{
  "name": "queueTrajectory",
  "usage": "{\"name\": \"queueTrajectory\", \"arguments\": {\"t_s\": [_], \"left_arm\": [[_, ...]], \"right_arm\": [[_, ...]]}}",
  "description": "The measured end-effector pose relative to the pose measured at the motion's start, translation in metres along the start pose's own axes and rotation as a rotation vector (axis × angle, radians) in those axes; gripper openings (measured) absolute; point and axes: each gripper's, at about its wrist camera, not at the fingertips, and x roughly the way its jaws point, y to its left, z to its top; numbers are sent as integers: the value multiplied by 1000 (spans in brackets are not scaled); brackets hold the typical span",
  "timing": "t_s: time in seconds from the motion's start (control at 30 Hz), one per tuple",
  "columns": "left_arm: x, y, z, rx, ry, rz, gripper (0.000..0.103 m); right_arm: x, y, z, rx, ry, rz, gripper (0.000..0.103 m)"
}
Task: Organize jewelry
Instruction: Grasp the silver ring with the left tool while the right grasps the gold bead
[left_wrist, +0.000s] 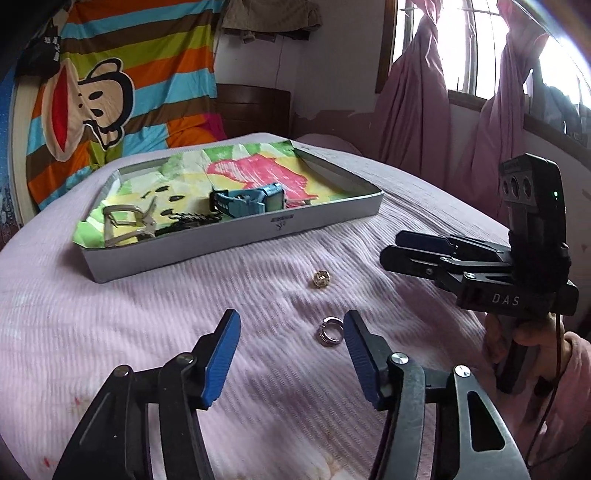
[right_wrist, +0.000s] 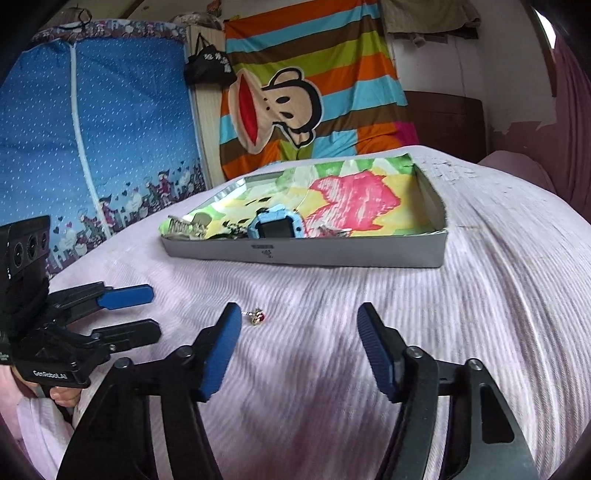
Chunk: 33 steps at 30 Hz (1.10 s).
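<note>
The left tongs (left_wrist: 291, 332) stand apart; a silver ring (left_wrist: 329, 331) lies just inside the right finger. The right tongs (right_wrist: 299, 325) stand apart, an earring (right_wrist: 257, 316) just beside the left finger.

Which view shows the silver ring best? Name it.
The left wrist view: the silver ring lies sharp on the pink bedspread, beside the left gripper's fingers. The right wrist view does not show it.

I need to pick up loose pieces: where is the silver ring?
In the left wrist view, the silver ring lies on the pink bedspread, beside the left gripper's right fingertip, nearer than the gold bead.
</note>
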Motion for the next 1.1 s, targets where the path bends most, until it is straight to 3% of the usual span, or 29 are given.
{"name": "queueTrajectory", "arguments": {"t_s": [0.17,0.37,0.5,0.7,1.1], "left_arm": [[20,-5,1,13,98,-76,35],[39,-8,5,-2,175,-114,20],[49,-14,5,23,222,-87,11],[51,-13,8,12,226,-34,8],[47,18,14,-152,179,56,7]], "right_arm": [[13,5,0,-35,57,29,37],[23,6,0,-41,88,41,33],[30,8,-1,-46,111,45,33],[40,14,0,-75,144,52,29],[64,27,6,-117,195,81,26]]}}
